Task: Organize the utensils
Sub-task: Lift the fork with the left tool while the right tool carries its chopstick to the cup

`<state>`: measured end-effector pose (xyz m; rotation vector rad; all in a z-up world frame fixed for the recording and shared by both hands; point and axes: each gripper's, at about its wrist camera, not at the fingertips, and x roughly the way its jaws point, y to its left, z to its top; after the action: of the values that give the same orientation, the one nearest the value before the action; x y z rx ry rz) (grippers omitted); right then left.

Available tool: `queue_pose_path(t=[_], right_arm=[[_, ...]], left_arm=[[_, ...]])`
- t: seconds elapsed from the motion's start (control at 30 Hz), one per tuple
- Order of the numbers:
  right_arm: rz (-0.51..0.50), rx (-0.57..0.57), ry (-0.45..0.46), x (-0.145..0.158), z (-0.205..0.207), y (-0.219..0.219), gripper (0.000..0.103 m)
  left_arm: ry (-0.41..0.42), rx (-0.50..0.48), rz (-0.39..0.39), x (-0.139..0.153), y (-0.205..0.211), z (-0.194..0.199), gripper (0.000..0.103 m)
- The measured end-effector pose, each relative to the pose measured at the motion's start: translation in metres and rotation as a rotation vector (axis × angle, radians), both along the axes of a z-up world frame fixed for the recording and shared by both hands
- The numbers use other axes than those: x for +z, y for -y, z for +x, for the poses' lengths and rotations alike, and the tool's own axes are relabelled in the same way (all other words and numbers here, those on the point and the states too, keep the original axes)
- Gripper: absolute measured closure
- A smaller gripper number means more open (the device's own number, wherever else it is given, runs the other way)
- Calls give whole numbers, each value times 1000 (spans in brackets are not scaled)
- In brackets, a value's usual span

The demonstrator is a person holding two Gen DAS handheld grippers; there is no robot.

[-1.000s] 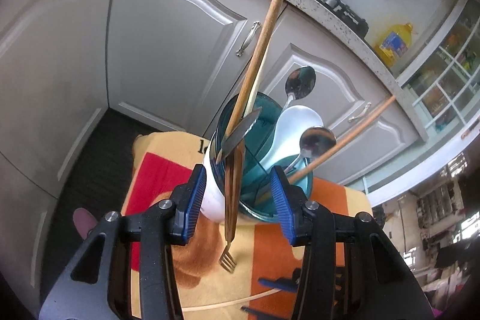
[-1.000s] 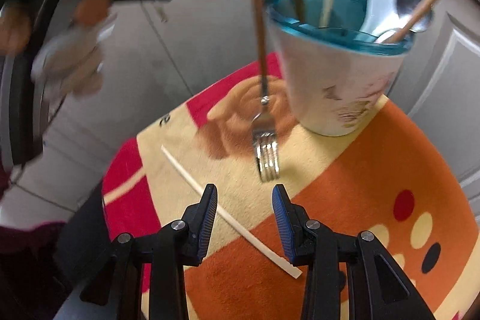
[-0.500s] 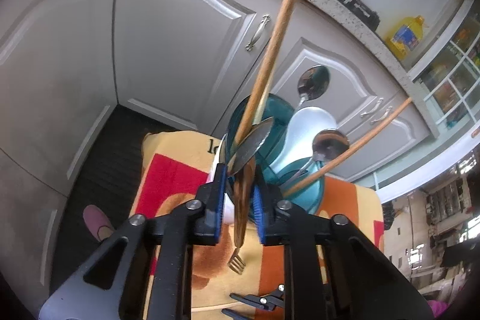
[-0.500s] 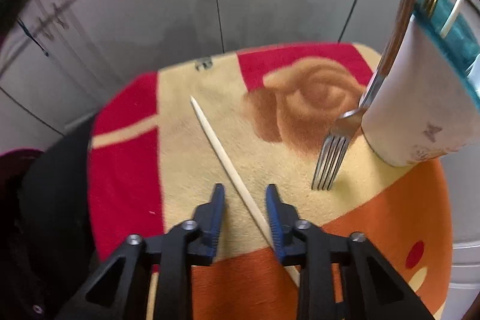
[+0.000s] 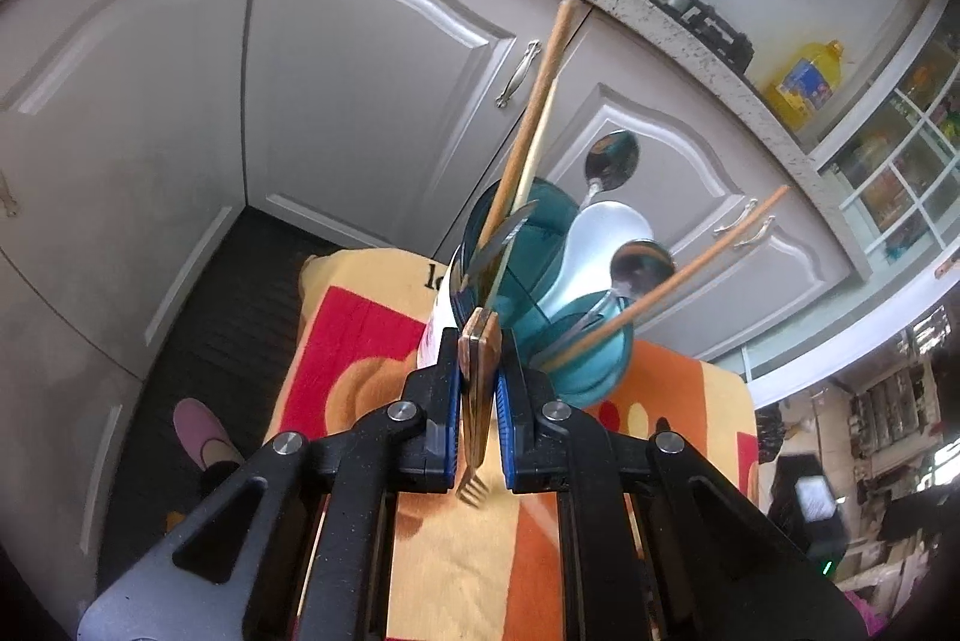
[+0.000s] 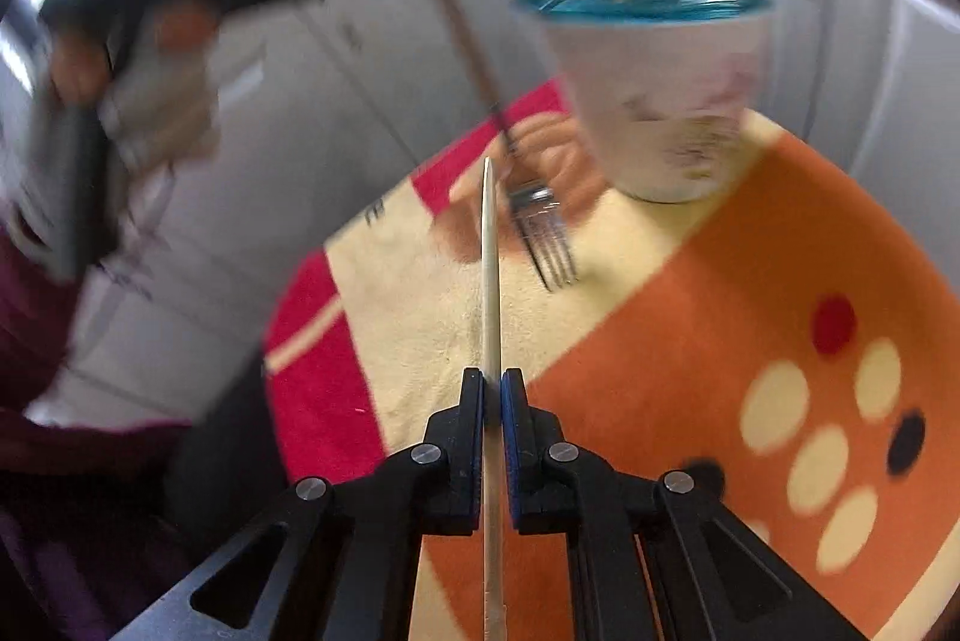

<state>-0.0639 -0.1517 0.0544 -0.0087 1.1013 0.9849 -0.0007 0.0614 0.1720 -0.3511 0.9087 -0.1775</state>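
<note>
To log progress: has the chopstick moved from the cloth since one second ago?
Yes. The chopstick lay slanted on the cloth; now the right gripper, just closed, holds it.

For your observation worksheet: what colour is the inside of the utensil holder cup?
Teal blue inside the white utensil holder cup, clearest in the left wrist view.

Black left gripper (image 5: 478,377), blue pads, silver screws.
</note>
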Motion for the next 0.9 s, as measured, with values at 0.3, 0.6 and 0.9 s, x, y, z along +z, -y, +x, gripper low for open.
queue_pose_path(t=[0.3, 0.6, 0.9], right_arm=[[190, -104, -1, 38, -2, 28, 97], [266, -184, 112, 96, 32, 34, 97], [269, -240, 242, 140, 75, -1, 97]], left_arm=[[68, -44, 22, 44, 8, -27, 95], [105, -72, 34, 82, 10, -33, 95], [205, -52, 119, 130, 11, -20, 95]])
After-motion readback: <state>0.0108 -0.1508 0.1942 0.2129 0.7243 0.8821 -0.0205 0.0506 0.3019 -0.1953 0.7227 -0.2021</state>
